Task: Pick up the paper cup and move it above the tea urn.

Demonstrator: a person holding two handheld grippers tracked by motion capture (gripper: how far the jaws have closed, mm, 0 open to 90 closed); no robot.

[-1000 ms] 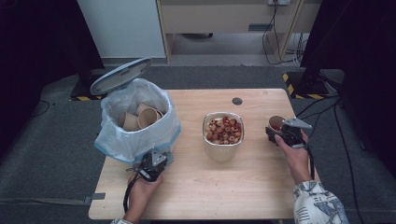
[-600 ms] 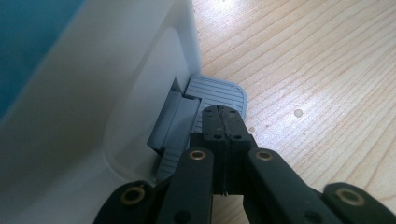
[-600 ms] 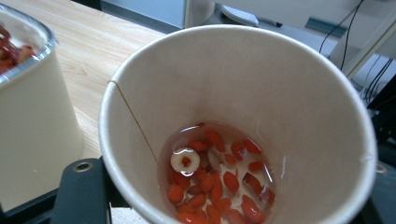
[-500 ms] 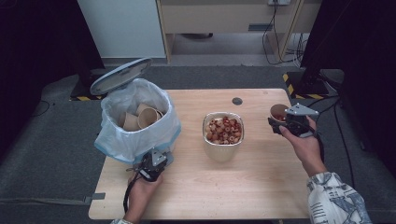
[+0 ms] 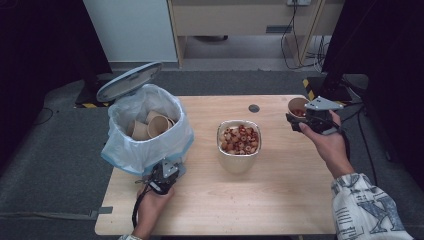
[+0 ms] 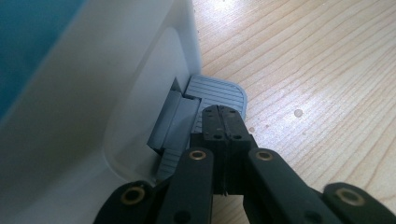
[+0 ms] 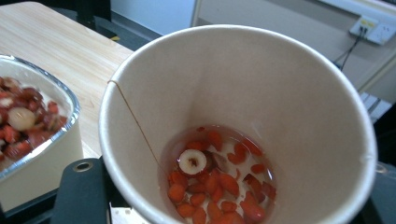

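Note:
A white pedal bin point(image 5: 145, 135) with a blue-edged liner stands at the table's left, its lid point(image 5: 129, 81) raised. My left gripper point(image 5: 162, 175) is shut with nothing between its jaws. Its closed tips point(image 6: 223, 122) rest on the bin's grey pedal point(image 6: 217, 91). At the right my right gripper point(image 5: 305, 120) is shut on a paper cup point(image 5: 297, 106), held upright above the table. The cup point(image 7: 243, 93) holds liquid with red berries and a pale slice, and one black finger point(image 7: 81, 191) shows beside it. A metal-rimmed bowl point(image 5: 239, 142) of red fruit sits mid-table.
Several used paper cups point(image 5: 155, 124) lie inside the bin. A small dark disc point(image 5: 254, 108) sits near the table's far edge. The bowl point(image 7: 32, 116) is close to the left of the held cup. Cables trail on the floor beyond the table.
The right gripper has lifted the paper cup off the table and carried it upward. The left gripper and the bin's raised lid have stayed as they were.

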